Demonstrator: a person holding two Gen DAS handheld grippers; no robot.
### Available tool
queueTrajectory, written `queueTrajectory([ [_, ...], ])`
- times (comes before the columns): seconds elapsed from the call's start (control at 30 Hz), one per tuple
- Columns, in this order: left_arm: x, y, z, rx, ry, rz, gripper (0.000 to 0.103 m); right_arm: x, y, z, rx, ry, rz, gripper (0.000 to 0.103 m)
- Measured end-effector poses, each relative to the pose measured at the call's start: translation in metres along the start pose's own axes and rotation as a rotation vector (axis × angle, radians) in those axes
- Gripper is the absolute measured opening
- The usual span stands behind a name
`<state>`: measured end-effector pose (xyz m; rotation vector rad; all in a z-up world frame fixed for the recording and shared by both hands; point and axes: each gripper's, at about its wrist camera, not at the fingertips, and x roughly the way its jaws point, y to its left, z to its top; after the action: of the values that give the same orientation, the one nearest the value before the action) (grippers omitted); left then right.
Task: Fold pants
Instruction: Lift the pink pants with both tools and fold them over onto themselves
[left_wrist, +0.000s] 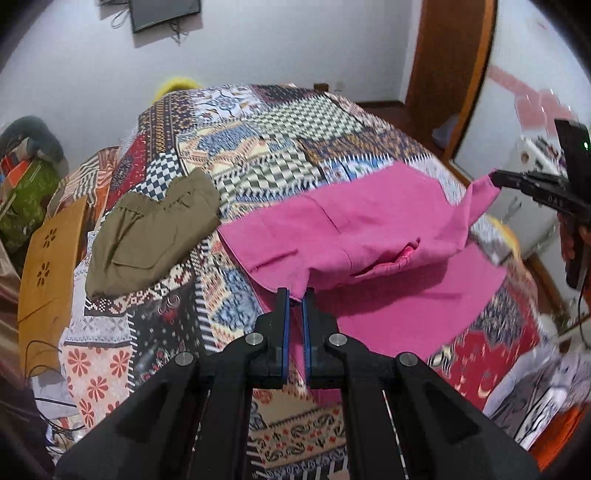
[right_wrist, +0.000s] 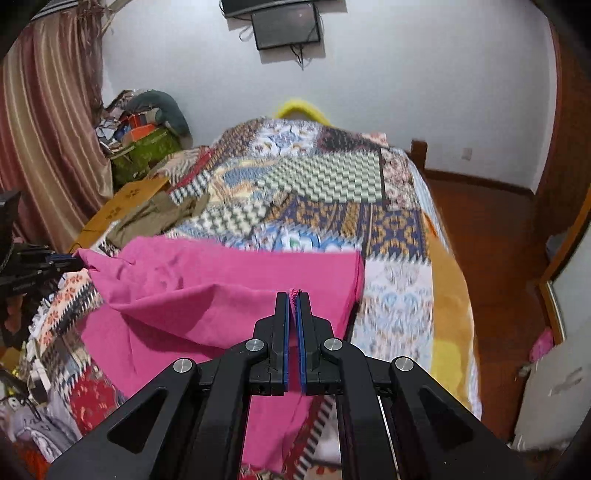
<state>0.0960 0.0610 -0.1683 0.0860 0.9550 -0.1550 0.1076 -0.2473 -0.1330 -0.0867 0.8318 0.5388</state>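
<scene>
Over patchwork bed (right_wrist: 332, 221), L gripper (left_wrist: 296, 295) & R gripper (right_wrist: 294, 295) both clamped on pink pants (right_wrist: 221, 288)

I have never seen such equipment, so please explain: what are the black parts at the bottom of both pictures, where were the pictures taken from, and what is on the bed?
No robot here: a person holds a black two-finger claw in each hand, with a camera on each. One picture looks along the left claw, the other along the right claw. Both are shut on the bright pink cloth pants, lifting an edge. The pants lie on a bed with a colourful patchwork cover. An olive-green crumpled garment lies beside them.
</scene>
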Motion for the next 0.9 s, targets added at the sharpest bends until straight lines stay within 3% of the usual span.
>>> queueTrajectory([
  [0.33,0.005,0.000,-0.019,-0.039,0.044,-0.004,0.005,0.001,-0.005,-0.041,0.050,0.083,0.008,0.003],
  [0.6,0.001,-0.001,-0.023,-0.055,0.061,0.008,0.008,-0.011,0.007,-0.041,0.016,0.079,-0.016,0.005],
  [0.9,-0.025,-0.012,-0.012,-0.035,0.002,0.000,0.010,-0.024,0.025,-0.031,-0.020,0.044,0.013,0.010],
])
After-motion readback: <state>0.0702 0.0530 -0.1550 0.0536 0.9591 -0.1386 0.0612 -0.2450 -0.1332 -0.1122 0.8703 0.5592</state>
